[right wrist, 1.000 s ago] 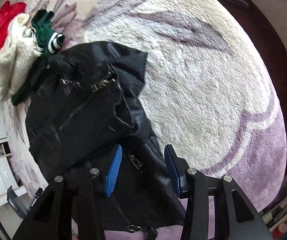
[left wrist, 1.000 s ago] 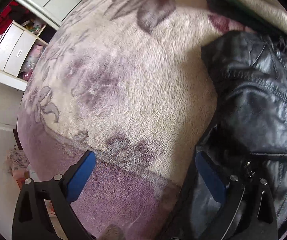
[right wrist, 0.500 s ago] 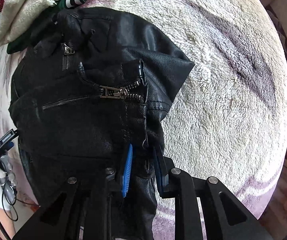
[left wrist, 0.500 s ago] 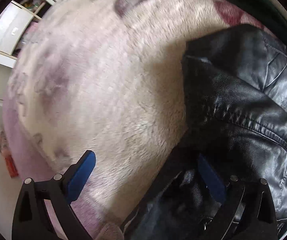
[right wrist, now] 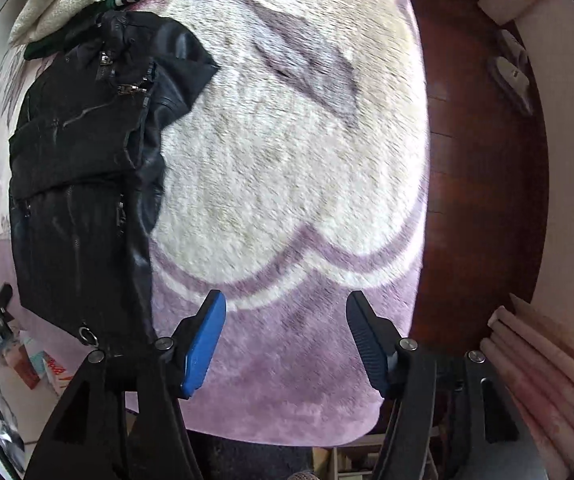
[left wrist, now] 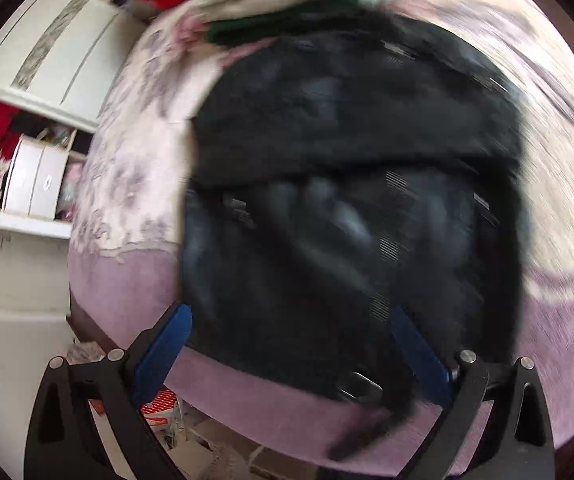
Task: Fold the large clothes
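Black jacket [right wrist: 87, 184] lies folded on the bed's purple-and-cream floral blanket [right wrist: 287, 160]. Left claw [left wrist: 291, 344] and right claw [right wrist: 287, 340] are both spread, gripping nothing. White shelves [left wrist: 27, 216] stand left; wooden floor [right wrist: 479, 200] right.

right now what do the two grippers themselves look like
Both match: the left gripper and right gripper have black triangular cut-out frames, silver round bolts and blue finger pads. The right one's far finger shows a ribbed black side. No cables or sleeves visible.
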Motion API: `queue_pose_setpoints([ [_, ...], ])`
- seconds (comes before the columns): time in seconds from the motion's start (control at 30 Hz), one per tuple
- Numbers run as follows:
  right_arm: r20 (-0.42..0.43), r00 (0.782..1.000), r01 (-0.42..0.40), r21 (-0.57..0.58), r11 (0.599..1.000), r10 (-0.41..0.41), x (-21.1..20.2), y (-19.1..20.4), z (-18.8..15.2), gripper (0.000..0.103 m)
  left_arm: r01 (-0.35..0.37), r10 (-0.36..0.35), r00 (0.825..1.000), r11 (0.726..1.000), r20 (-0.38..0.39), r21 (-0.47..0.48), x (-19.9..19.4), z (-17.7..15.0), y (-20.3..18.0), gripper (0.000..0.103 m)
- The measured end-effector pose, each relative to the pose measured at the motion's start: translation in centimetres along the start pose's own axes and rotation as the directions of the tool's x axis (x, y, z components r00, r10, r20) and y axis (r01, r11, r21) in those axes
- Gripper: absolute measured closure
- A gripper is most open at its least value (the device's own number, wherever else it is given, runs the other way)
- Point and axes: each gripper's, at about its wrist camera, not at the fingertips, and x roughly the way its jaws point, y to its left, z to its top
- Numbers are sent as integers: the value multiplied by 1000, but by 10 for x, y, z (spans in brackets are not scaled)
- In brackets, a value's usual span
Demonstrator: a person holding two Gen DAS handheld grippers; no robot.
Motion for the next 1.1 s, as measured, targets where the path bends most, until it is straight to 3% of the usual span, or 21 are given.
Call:
queue_pose_setpoints([
  [0.13,-10,1000,23,97,995,-22,7,-52,-15,38,11,-10,1000,985,-7,171,-1,-29,-106,0],
  [0.3,-15,1000,30,163,986,-28,19,-85,-6,38,-45,64,996,966,-67,254,43,-43,-181,0],
  [0.43,18,1000,11,155,988,-14,21,-85,12,38,-59,86,991,968,-99,242,70,-40,-192,0],
  [0.53,52,994,-101,145,984,95,27,-78,31,38,-80,96,993,971,-63,226,66,-32,-179,1],
  [0.57,58,989,-141,139,980,135,30,-76,37,38,-111,121,992,969,-34,223,64,-29,-172,6],
  [0.63,65,972,-231,129,964,224,37,-68,53,37,-114,120,993,974,-18,193,62,-20,-154,31],
  [0.67,61,955,-295,126,947,289,42,-63,61,37,-79,86,996,983,-35,167,65,-15,-141,48],
  [0.7,52,931,-365,130,922,361,50,-56,72,37,-19,27,998,990,-59,143,67,-10,-132,57],
  [0.73,46,900,-435,134,891,433,58,-49,83,32,21,-11,998,991,-69,134,69,-7,-125,63],
  [0.8,32,831,-555,130,822,556,71,-35,101,23,27,-20,999,987,-45,161,66,-4,-116,84],
  [0.87,13,750,-656,143,741,662,85,-20,120,23,-10,8,1000,983,11,182,57,-4,-108,90],
  [0.93,-9,684,-719,162,676,729,101,-3,137,22,-52,41,997,981,65,185,46,-5,-100,92],
  [1.03,-64,621,-766,164,622,782,119,24,151,22,-98,78,991,977,109,191,37,-3,-87,94],
  [1.1,-107,599,-775,173,608,794,129,41,153,22,-114,90,988,975,128,192,36,1,-77,94],
])
